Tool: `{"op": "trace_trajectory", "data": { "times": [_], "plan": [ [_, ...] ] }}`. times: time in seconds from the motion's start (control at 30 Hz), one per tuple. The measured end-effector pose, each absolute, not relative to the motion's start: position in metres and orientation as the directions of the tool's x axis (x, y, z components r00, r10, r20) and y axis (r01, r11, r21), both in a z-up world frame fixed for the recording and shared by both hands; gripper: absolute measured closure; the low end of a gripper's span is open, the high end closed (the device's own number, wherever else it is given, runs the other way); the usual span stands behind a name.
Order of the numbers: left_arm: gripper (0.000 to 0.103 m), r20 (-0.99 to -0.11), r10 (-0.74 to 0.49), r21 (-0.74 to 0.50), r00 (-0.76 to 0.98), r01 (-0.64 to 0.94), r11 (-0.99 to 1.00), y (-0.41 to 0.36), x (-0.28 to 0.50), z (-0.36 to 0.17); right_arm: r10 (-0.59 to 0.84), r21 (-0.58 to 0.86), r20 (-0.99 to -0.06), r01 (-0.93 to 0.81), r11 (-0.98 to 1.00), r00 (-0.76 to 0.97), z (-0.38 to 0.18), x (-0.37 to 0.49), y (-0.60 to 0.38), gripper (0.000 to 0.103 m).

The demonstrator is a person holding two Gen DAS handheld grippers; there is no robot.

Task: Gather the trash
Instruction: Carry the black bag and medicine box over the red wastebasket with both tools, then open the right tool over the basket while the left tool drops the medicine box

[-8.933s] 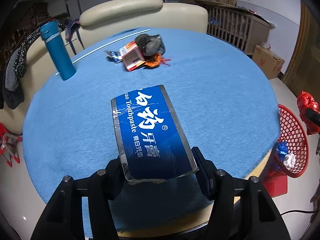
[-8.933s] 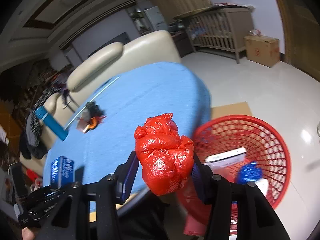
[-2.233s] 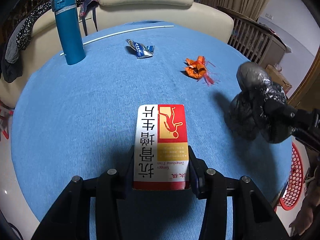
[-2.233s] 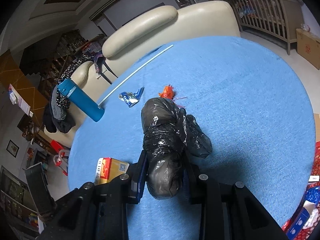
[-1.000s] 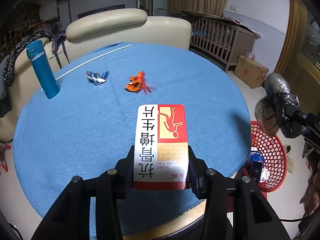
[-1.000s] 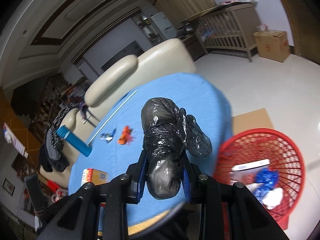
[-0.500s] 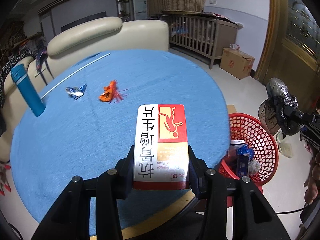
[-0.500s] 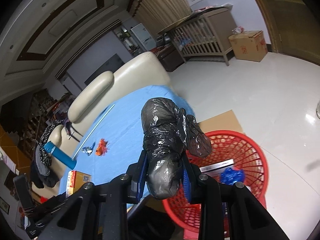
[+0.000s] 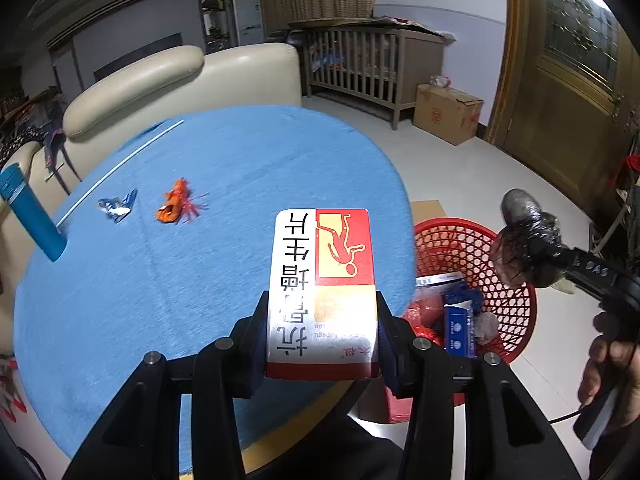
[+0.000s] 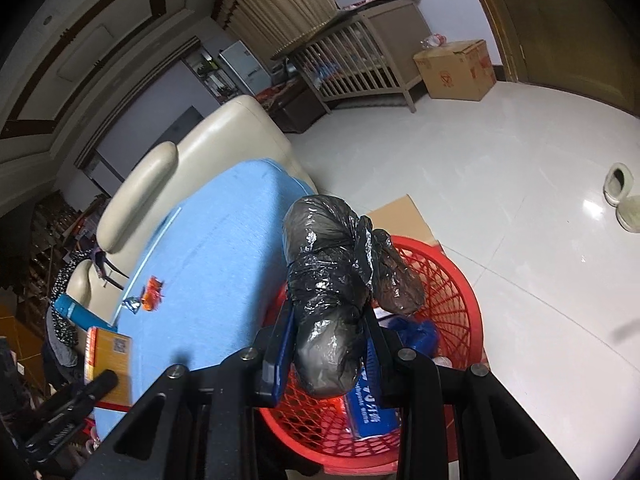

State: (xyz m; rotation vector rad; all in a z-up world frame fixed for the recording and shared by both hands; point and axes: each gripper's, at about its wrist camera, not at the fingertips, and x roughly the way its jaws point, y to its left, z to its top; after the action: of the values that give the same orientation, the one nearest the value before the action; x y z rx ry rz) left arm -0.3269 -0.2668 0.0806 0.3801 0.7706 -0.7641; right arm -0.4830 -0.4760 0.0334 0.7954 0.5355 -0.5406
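Cream sofa (image 9: 180, 76), wooden crib (image 9: 360, 60), perhaps tiled floor (image 10: 520, 168)

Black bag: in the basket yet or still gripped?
Out: black bag sits clamped in right gripper, above red basket.

Red-and-white cardboard carton w/ black Chinese print (image 9: 323, 286): flat, long axis pointing away from cam, held above near edge of blue table. Crumpled black plastic bag bundle w/ knotted side lobe (image 10: 336, 292): upright, held over red plastic mesh basket (image 10: 460, 276) on floor beside table; basket contains blue boxes and red wrapper. On table, well apart from carton: orange crumpled wrapper (image 9: 176, 206), small blue-white foil wrapper (image 9: 118, 208) just beside it.
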Motion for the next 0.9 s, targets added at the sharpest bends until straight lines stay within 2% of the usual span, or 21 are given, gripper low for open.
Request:
{"op": "trace_trajectory", "data": {
  "times": [0.13, 0.23, 0.27, 0.33, 0.9],
  "plan": [
    [0.055, -0.74, -0.499, 0.022, 0.451, 0.757, 0.653, -0.273, -0.331, 0.083, -0.25, 0.497, -0.654, 0.654, 0.57, 0.714, 0.026, -0.485, -0.481, 0.07],
    [0.055, -0.742, -0.512, 0.01, 0.433, 0.77, 0.638, -0.279, -0.335, 0.085, -0.226, 0.499, -0.689, 0.677, 0.541, 0.689, 0.015, -0.486, -0.488, 0.065],
    [0.056, -0.744, -0.516, 0.003, 0.425, 0.774, 0.633, -0.281, -0.336, 0.085, -0.218, 0.505, -0.697, 0.683, 0.528, 0.683, 0.011, -0.488, -0.49, 0.051],
    [0.055, -0.745, -0.52, 0.001, 0.417, 0.781, 0.625, -0.284, -0.338, 0.085, -0.217, 0.52, -0.693, 0.685, 0.51, 0.688, 0.008, -0.493, -0.494, 0.034],
    [0.055, -0.783, -0.571, -0.051, 0.247, 0.889, 0.454, -0.359, -0.365, 0.078, -0.296, 0.579, -0.592, 0.651, 0.49, 0.749, 0.05, -0.519, -0.504, 0.034]
  ]
}}
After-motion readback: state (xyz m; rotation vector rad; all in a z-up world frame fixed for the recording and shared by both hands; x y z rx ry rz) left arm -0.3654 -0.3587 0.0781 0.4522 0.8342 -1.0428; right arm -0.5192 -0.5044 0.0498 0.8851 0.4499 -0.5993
